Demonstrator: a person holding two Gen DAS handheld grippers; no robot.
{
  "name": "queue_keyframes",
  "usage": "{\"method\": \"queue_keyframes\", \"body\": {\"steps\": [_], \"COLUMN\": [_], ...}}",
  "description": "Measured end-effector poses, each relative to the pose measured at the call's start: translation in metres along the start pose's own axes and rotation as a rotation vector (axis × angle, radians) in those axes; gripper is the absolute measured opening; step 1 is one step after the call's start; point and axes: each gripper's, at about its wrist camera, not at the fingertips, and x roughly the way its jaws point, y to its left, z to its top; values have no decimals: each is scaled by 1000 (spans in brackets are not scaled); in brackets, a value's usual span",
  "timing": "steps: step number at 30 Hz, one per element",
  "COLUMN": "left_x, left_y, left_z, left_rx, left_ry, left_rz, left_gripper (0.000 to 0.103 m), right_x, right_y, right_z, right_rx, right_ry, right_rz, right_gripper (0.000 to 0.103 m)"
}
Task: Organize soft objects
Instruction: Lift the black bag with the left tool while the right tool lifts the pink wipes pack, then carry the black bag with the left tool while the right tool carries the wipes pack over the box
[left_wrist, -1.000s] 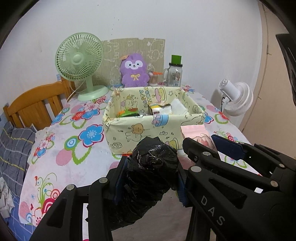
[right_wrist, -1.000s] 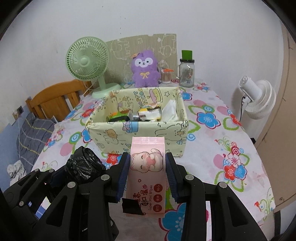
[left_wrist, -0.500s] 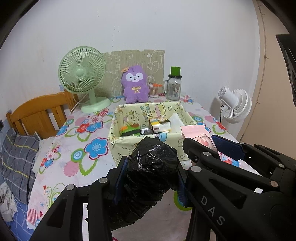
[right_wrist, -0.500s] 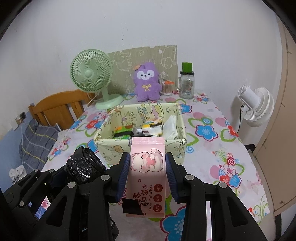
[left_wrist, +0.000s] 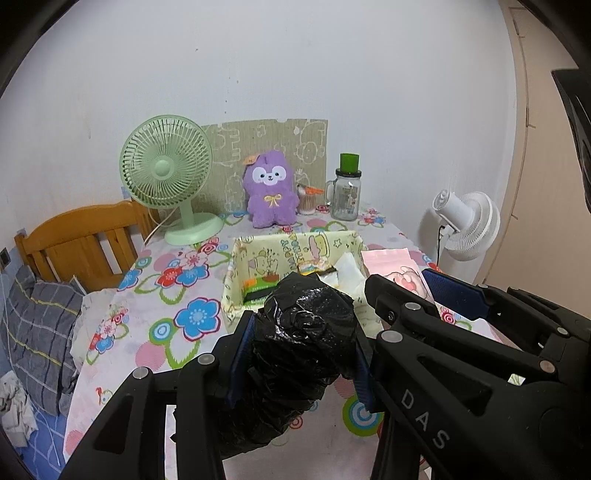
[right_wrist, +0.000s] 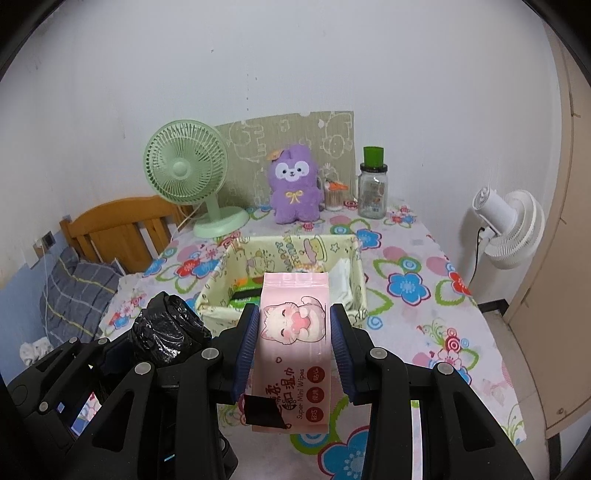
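Note:
My left gripper is shut on a crumpled black plastic bag roll, held above the table's near side. The roll also shows in the right wrist view. My right gripper is shut on a pink wet wipes pack with a cat print; the pack shows in the left wrist view too. Ahead of both stands a yellow cartoon-print fabric box, also in the left wrist view, holding packets and a white tissue. A purple plush toy sits behind it.
A green desk fan, a glass jar with a green lid and a cotton swab tub stand at the table's back. A white fan is off the right edge. A wooden bed frame and grey bedding lie left.
Both grippers, still holding their items, have drawn back and risen from the fabric box, which now looks smaller and farther away.

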Motion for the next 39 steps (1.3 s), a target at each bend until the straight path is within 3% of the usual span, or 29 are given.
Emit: {"method": "queue_keyframes", "body": {"steps": [19, 39], "left_x": [6, 39], "left_y": [1, 12], "left_z": [30, 54], "left_rx": [-5, -45], "left_ry": [-33, -26], "left_rz": [0, 11], "left_gripper": [48, 48], "right_x": [5, 45], "right_y": [-3, -4], "right_z": [29, 59], "right_rx": [-3, -19], "right_ry": [-24, -14], "right_rz": [-5, 6], "right_gripper": [42, 42]}}
